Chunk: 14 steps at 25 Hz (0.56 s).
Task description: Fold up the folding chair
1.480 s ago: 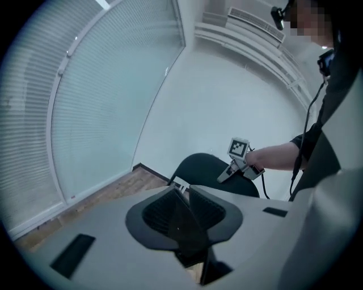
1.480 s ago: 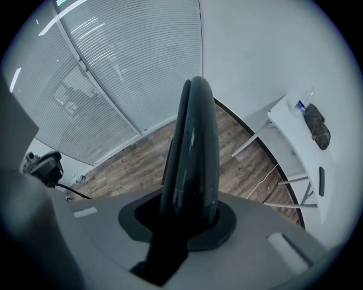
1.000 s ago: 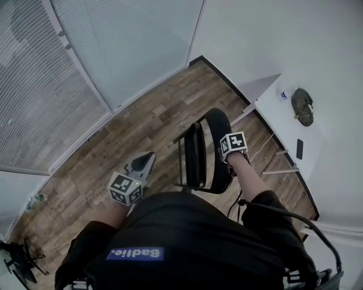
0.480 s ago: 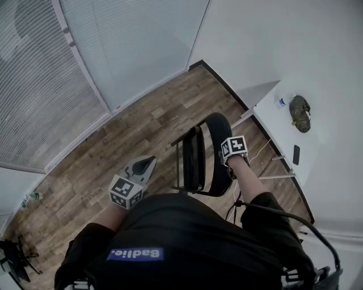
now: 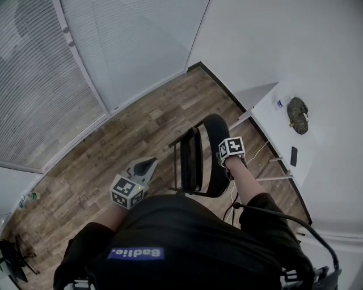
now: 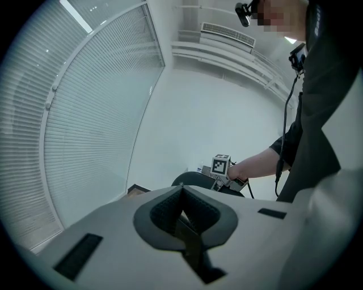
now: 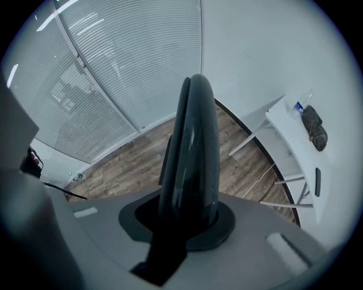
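right hand-held gripper: clamps folding chair backrest | left hand-held gripper: clenched, empty | chair feet hidden (behind torso)

- We wear a black short-sleeved top, and it bears a blue label with white lettering.
- A thin black cable arcs across our right sleeve.
- Our left gripper has a pale grey shell, a dark collar round its jaws and black slot-shaped marks.
- Our right gripper shows the same grey shell and dark collar.
- Each gripper carries a white cube printed with black square markers.
- A small black camera is mounted on our head.
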Available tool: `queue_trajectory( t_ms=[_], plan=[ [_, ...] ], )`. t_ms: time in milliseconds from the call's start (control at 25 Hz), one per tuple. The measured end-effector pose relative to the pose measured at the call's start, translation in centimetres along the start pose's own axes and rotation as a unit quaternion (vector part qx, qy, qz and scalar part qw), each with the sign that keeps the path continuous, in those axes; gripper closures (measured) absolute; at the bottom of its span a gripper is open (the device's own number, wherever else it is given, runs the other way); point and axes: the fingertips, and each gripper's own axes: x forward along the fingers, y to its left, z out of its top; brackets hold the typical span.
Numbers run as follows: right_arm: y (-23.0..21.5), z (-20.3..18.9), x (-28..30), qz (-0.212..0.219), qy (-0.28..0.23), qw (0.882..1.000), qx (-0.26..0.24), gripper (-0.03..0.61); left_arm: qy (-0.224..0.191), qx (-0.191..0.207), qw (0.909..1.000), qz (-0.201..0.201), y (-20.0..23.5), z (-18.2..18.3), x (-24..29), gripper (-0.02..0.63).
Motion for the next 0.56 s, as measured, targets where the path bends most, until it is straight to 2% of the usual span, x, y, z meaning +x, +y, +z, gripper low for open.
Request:
queue_trajectory(
  t_ms=[560],
  plan=[
    [-0.32, -0.22, -0.12, -0.005, 0.003, 1.0, 0.001, 0.508, -0.002, -0.016, 0.9999, 0.004, 0.03, 0.04, -0.32, 0.609]
  ],
)
